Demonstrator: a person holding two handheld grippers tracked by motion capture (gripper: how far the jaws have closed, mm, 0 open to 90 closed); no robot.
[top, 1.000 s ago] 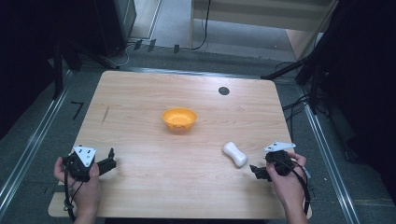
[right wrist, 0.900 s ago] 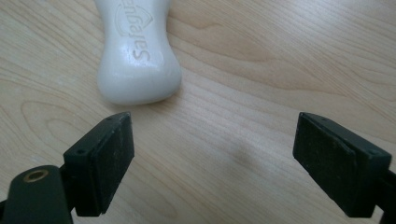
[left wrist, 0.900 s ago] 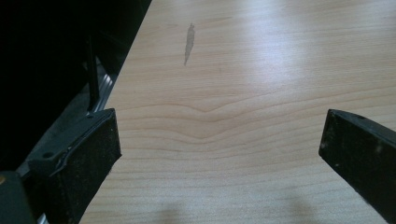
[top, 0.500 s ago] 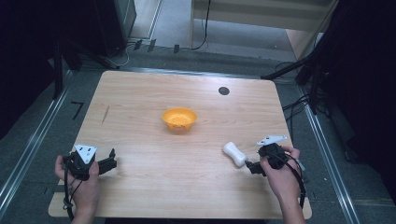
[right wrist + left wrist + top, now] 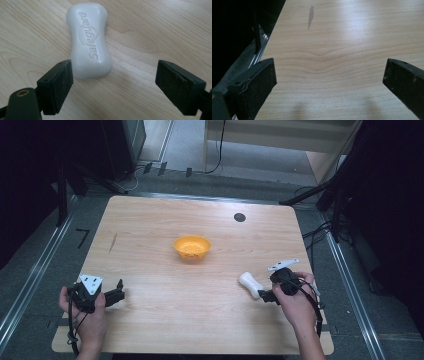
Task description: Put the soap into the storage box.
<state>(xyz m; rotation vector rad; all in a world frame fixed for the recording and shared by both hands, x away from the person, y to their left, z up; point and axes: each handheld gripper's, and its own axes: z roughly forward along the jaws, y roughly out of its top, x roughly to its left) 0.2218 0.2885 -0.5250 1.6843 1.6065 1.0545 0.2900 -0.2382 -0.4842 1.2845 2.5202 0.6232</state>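
Note:
A white bar of soap (image 5: 250,284) lies flat on the wooden table (image 5: 150,225), right of centre near the front. My right gripper (image 5: 265,296) is right behind it, pointing left at it. In the right gripper view the soap (image 5: 90,40) lies just ahead of my right gripper (image 5: 113,85), its near end beside the left jaw, untouched. The jaws have just been closing a little and are still open, with only the soap's near end level with their tips. My left gripper (image 5: 120,292) rests open at the front left, and bare wood shows across my left gripper (image 5: 329,85).
An orange bowl (image 5: 192,246) stands at the table's middle. A small black disc (image 5: 239,217) sits near the far edge. Metal rails run along both sides of the table, and dark stands and cables crowd the floor beyond.
My right hand has moved left, up to the soap. The left hand has not moved, and the soap and the bowl lie where they were.

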